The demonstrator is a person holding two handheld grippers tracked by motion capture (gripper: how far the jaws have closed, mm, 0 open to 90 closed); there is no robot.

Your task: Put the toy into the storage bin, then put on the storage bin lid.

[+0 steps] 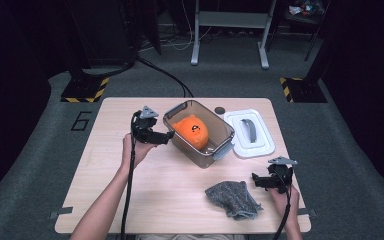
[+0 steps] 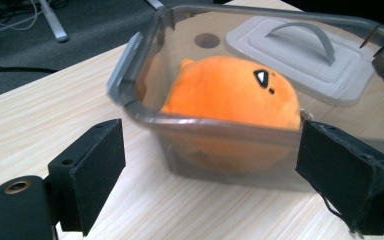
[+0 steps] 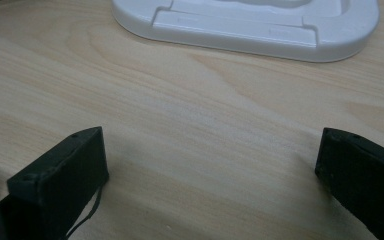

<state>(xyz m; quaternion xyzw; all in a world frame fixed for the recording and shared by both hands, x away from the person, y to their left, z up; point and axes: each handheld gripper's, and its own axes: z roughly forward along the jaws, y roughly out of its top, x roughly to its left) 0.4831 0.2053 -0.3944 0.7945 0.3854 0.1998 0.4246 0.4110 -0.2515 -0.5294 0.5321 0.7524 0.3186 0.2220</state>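
- Looking down from the high view, the left gripper (image 1: 166,136) is hovering just beside the near-left wall of the clear bin (image 1: 180,141), with nothing between its spread jaws. The orange plush (image 1: 192,131) is sitting inside that bin, just beyond the jaw tips. Risk: advancing level from here is likely to push the bin across the table (image 1: 145,200) toward the white lid (image 1: 250,134) beyond it instead of passing the rim.
- In the same view, the right gripper (image 1: 256,182) is resting low on the table, jaws apart and empty. The grey cloth (image 1: 232,199) is lying just beside it, toward the person's left. Risk: a sideways sweep could be dragging the cloth off the near edge.
- In the left gripper view, the left gripper (image 2: 210,165) is standing wide open and holding nothing; the bin wall (image 2: 220,125) is spanning the gap ahead, with the plush (image 2: 230,100) behind it. Risk: closing now would be pinching the thin wall, tilting the bin or flexing the rim.
- In the right gripper view, the right gripper (image 3: 210,175) is showing wide, empty jaws over bare wood, with the lid (image 3: 240,30) lying ahead, well apart. Risk: a low forward move could be catching the lid's edge and shifting it.
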